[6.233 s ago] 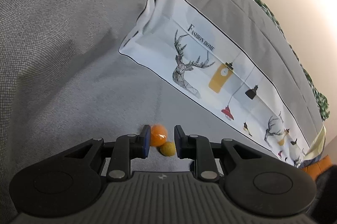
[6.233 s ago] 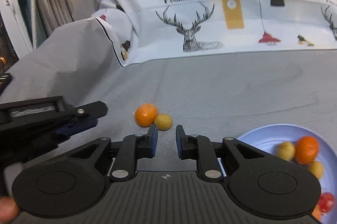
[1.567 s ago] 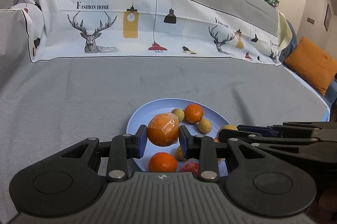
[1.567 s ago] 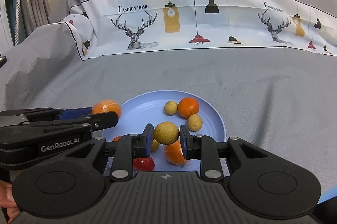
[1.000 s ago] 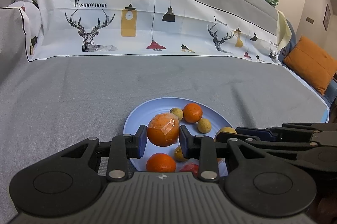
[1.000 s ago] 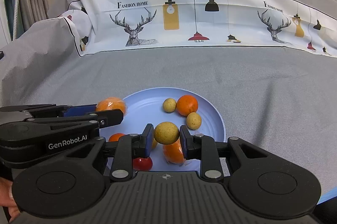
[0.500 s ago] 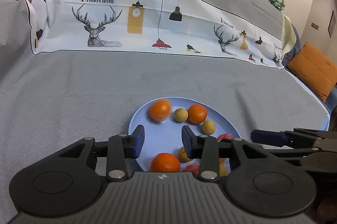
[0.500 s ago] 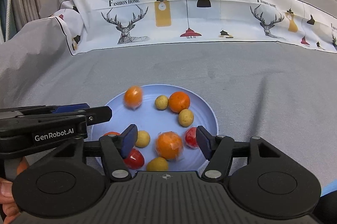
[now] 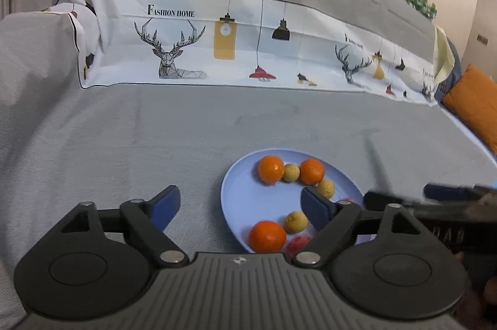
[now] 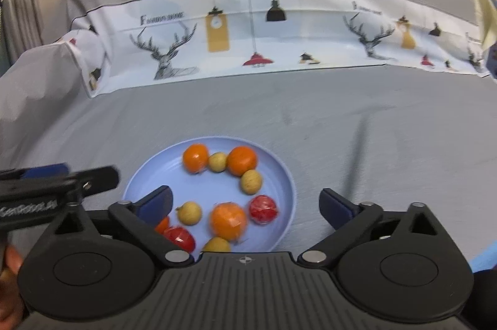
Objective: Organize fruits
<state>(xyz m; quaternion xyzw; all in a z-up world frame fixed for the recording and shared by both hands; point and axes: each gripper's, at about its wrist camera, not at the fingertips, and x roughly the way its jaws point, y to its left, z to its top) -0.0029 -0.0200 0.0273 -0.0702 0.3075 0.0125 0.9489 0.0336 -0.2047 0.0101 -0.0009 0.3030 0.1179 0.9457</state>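
Ten or so fruits lie on your blue plate point(image 10: 285, 174), low centre of the right wrist view, none visible loose on the grey cover point(image 10: 310, 112).

Item, left gripper point(image 9: 239, 205): at the left edge of the right view, its jaws are still spreading, nothing between them, the plate behind its right finger.

Item, plate contents, left to right along the back: orange point(image 10: 195, 157), small yellow fruit point(image 10: 217, 162), second orange point(image 10: 242, 160), yellow fruit point(image 10: 251, 181). In front: red fruit point(image 10: 179, 237), yellow fruit point(image 10: 189, 212), wrapped orange point(image 10: 228, 220), red wrapped fruit point(image 10: 263, 209).

Item, right gripper point(image 10: 245, 205): jaws opening wide and empty, straddling the front fruits.

Step, as judged: release onto the plate finished. Next, lift both tools clear without nudging the pile, and scan for stragglers.

View note: the left wrist shows an orange cushion point(image 9: 475, 103) at far right; the right wrist alone shows the whole plate.
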